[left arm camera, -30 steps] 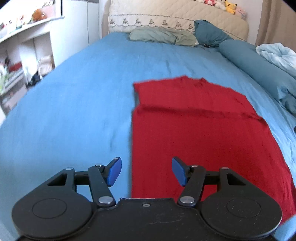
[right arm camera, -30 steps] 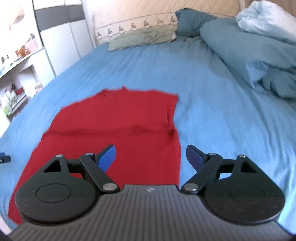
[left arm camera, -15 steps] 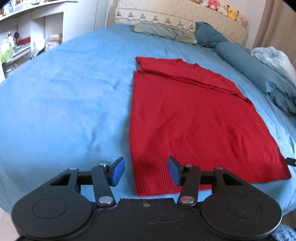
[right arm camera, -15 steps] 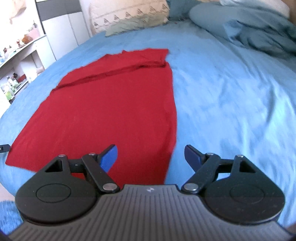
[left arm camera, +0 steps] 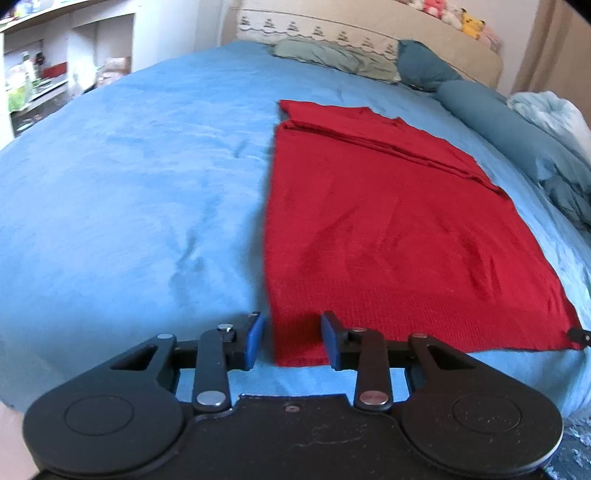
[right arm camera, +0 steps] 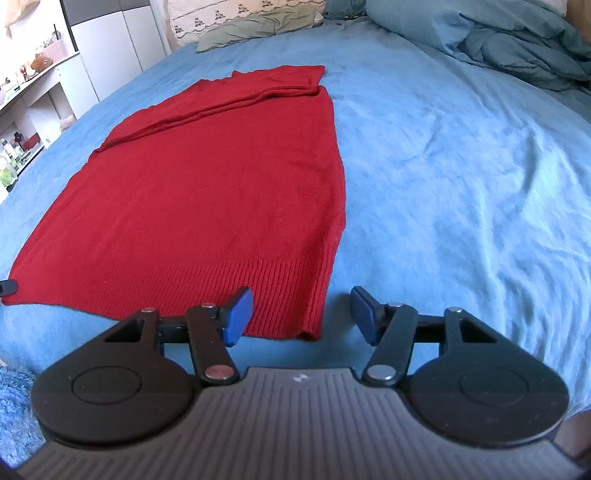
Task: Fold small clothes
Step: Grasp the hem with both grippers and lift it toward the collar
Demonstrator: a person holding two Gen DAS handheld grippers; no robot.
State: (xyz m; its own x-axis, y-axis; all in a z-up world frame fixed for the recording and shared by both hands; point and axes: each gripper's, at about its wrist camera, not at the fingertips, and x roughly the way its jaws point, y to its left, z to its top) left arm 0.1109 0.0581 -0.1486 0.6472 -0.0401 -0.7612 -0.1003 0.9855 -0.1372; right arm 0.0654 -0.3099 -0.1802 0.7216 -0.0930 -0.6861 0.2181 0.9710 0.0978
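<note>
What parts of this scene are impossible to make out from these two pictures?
- Left view: the left tongs cover part of the red sweater's near hem.
- Left view: toys on the headboard are too small and blurred to identify.
- Right view: shelf items are cut by the edge.
- Right view: the right tongs hide the bed edge.

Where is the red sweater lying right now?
The red sweater lies flat on the blue bedsheet, its ribbed hem nearest both open grippers, its far end toward the pillows.
</note>
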